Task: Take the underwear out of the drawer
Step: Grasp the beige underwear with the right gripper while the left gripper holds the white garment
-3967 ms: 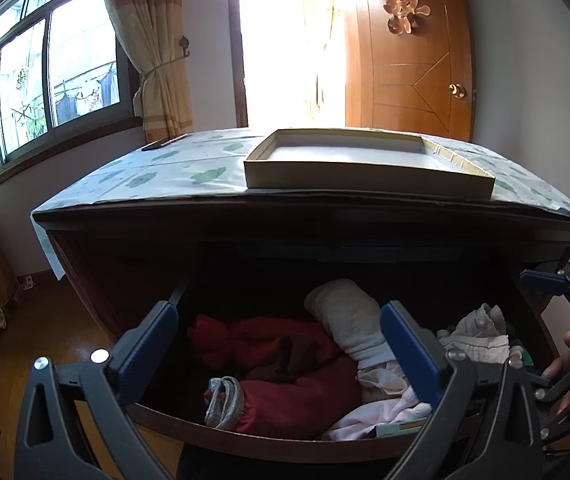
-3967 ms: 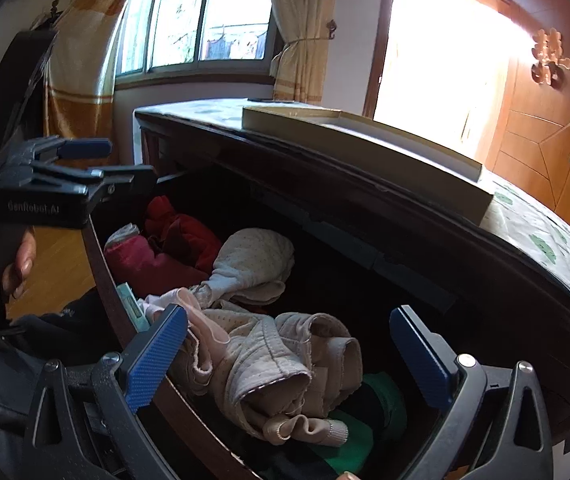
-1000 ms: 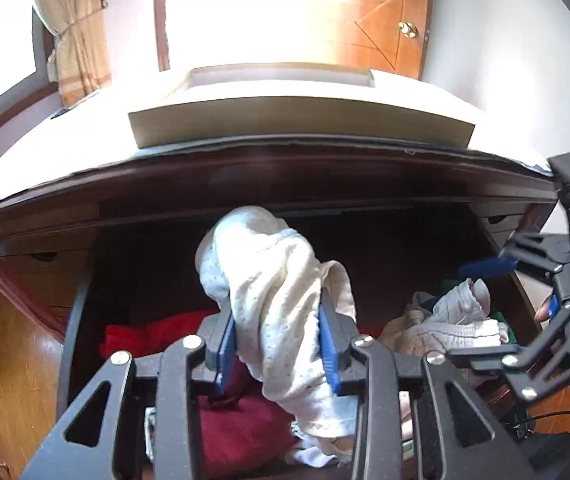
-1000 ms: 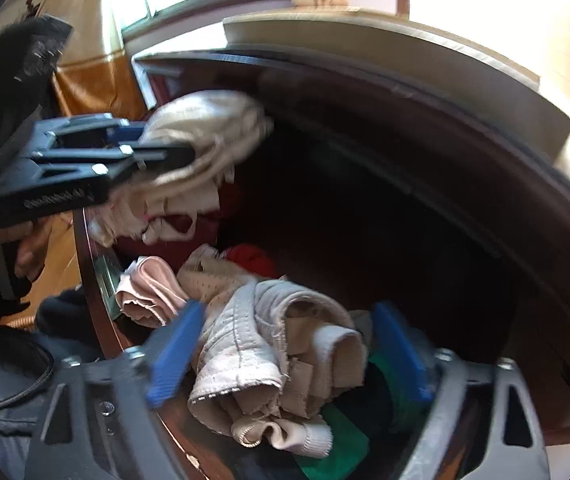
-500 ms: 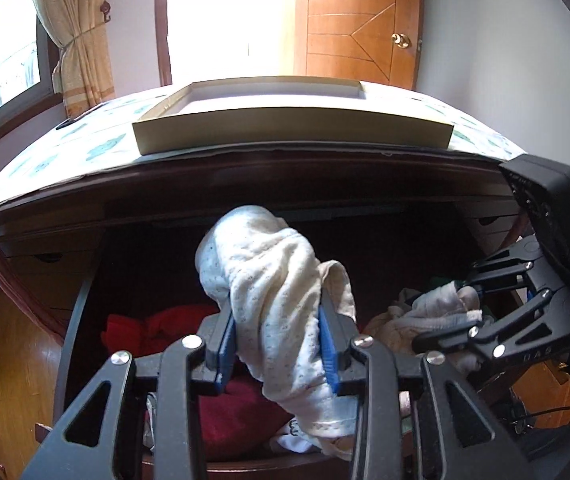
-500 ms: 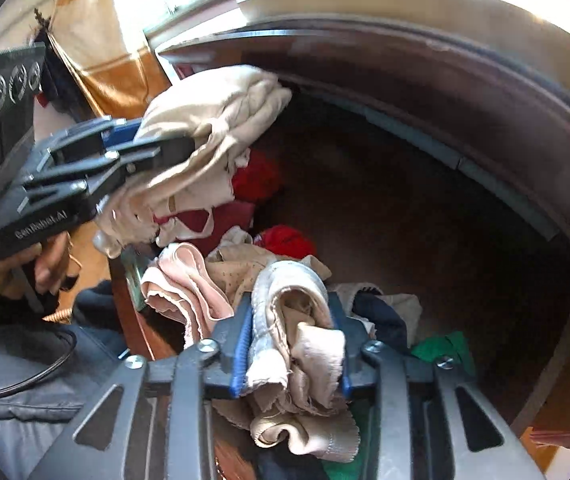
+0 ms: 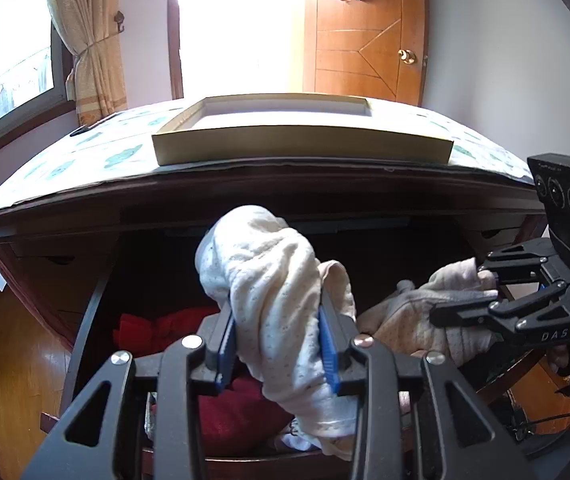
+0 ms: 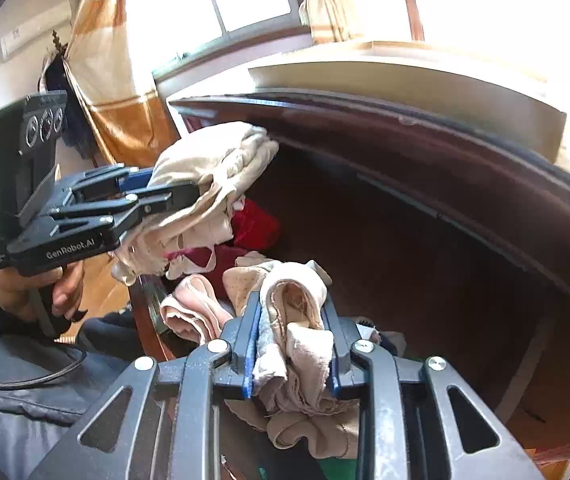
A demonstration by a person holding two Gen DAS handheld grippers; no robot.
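The open dark wooden drawer holds several garments. My left gripper is shut on a white dotted piece of underwear, held up above the drawer; in the right wrist view this gripper and its garment are at the left. My right gripper has its jaws closing, with the blue pads pressing on a beige quilted piece of underwear lifted off the pile. From the left wrist view, the right gripper holds that beige piece at the drawer's right end.
Red clothes and a pink garment lie in the drawer. The tabletop's dark edge overhangs the drawer, and a shallow beige tray sits on its patterned cover. A person's hand grips the left handle.
My right gripper went from open around the beige underwear to closed on it and rose slightly with it. The left gripper kept its hold on the white piece, nearly still.
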